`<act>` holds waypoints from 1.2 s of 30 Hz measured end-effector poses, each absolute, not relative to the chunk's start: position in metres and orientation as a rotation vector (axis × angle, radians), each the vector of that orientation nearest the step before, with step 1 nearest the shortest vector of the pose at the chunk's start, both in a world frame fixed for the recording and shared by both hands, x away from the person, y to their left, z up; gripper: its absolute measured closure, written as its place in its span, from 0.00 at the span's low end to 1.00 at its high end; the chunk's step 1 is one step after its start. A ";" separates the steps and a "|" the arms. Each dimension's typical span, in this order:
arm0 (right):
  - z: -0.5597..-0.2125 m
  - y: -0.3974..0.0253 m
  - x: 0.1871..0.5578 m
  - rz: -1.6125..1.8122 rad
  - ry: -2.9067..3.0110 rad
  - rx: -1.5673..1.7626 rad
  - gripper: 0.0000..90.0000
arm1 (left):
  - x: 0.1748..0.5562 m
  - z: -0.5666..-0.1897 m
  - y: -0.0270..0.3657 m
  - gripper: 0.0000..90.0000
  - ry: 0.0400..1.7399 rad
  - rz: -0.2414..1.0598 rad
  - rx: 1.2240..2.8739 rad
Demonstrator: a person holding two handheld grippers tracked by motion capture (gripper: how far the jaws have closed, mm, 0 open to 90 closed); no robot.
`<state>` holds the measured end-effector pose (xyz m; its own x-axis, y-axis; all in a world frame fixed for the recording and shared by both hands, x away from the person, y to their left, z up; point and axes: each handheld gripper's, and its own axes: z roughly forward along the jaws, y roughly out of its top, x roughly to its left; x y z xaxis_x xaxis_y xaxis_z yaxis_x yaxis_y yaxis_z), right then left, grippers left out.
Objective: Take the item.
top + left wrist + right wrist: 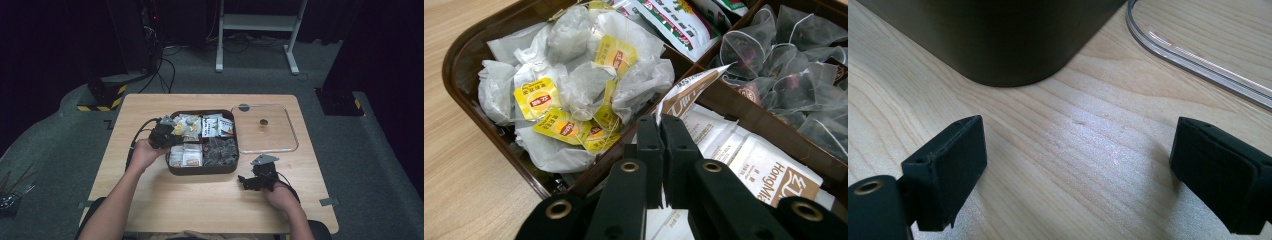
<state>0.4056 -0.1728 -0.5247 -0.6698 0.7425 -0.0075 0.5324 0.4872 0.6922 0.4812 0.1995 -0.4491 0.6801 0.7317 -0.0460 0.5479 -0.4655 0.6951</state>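
We are seeing a white stand (257, 30) sitting on the grey floor (380, 165) far beyond the counter (150, 105), black cables (165, 70) trailing at far left, and yellow-and-black hazard tape (100, 107) lying nearby.

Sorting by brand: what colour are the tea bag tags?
Yellow with a red logo, tea bag tags; clearest in the left gripper view.

Box mid-table, lid to its right

We see the box (202, 170) at the middle of the table (150, 190), with the lid (290, 142) lying flat just right of it. In the box, tea bags (574, 85) lie far left, sachets (744, 155) near left, packets (218, 125) far right, mesh bags (799, 65) near right.
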 end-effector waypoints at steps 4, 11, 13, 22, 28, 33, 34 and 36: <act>-0.525 -0.173 0.406 0.973 2.431 1.076 0.09 | 0.479 -0.446 0.205 0.98 0.985 0.336 2.167; -0.525 -0.173 0.406 0.975 2.433 1.073 0.09 | 0.476 -0.442 0.213 0.98 0.999 0.343 2.146; -0.525 -0.173 0.406 0.976 2.435 1.071 0.09 | 0.475 -0.441 0.216 0.98 1.010 0.341 2.135; -0.525 -0.173 0.408 0.979 2.445 1.059 0.09 | 0.471 -0.437 0.230 0.98 1.039 0.348 2.108; -0.525 -0.173 0.409 0.980 2.450 1.051 0.09 | 0.469 -0.435 0.240 0.98 1.062 0.352 2.088; -0.525 -0.173 0.410 0.981 2.451 1.049 0.09 | 0.468 -0.433 0.249 0.98 1.085 0.357 2.062; -0.525 -0.172 0.410 0.981 2.451 1.049 0.09 | 0.468 -0.433 0.251 0.98 1.089 0.358 2.059; -0.525 -0.172 0.411 0.981 2.452 1.044 0.09 | 0.467 -0.432 0.255 0.98 1.099 0.359 2.054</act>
